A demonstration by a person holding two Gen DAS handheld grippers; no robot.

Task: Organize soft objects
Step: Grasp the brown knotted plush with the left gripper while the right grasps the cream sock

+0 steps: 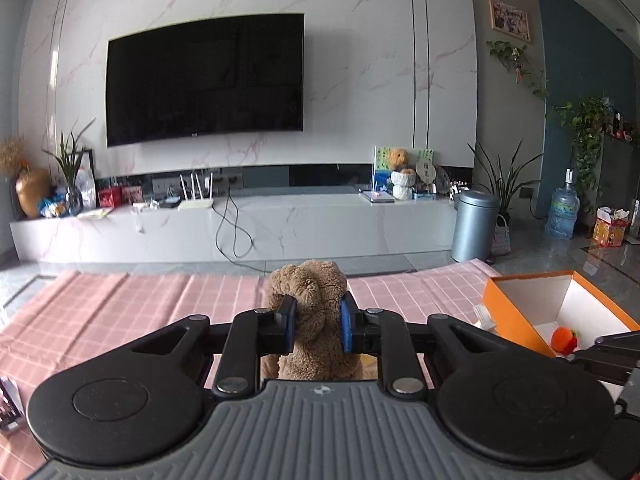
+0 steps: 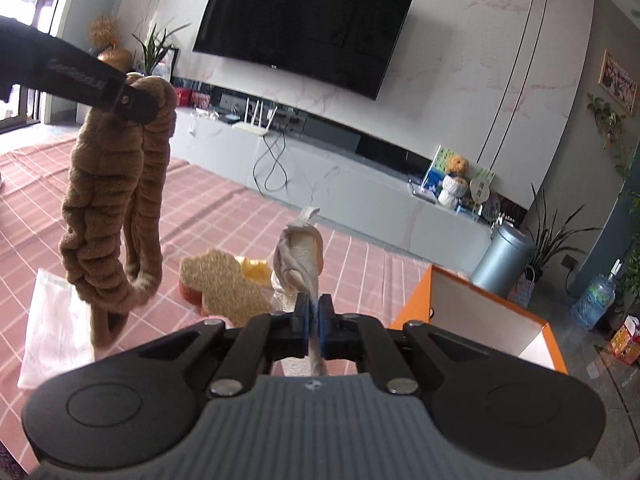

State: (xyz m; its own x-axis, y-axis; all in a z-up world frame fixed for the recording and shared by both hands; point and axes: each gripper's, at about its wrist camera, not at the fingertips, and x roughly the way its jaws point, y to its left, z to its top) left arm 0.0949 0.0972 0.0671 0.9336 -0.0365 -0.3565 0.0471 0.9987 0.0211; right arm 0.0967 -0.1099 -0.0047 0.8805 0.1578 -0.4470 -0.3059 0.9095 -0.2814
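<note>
Left gripper (image 1: 318, 326): jaws pinch a brown plush loop (image 1: 308, 320), a long ruched ring of fuzzy fabric; the blue pads dent the pile on both sides. In the right wrist view the loop hangs slack below the left finger, clear of the pink checked cloth (image 2: 224, 208).

Right gripper (image 2: 316, 322): jaws pressed almost together on a thin fold of a cream plush toy (image 2: 298, 256), which stands up past the fingertips, its body toward 12 o'clock of the jaws.

Orange box (image 2: 416, 300): open top, white inside, at about 2 o'clock of the right gripper and 3 o'clock of the left one. A small orange knitted toy (image 1: 564, 340) already lies in it.

Still on the cloth: a tan bumpy pad (image 2: 228, 284) and a yellow soft piece (image 2: 256, 266), at 10 to 11 o'clock of the right jaws; a clear plastic bag (image 2: 56, 320) at 9 o'clock.

Risk 1: the right grip holds only a narrow strip of fabric; my judgement is that a swing toward the box could let the toy slide out.

Risk 2: the dangling loop could drag over the pad or catch the box rim if carried low.

Risk 3: both grippers heading for one box may collide; the right one already shows at the left view's 4 o'clock edge.
</note>
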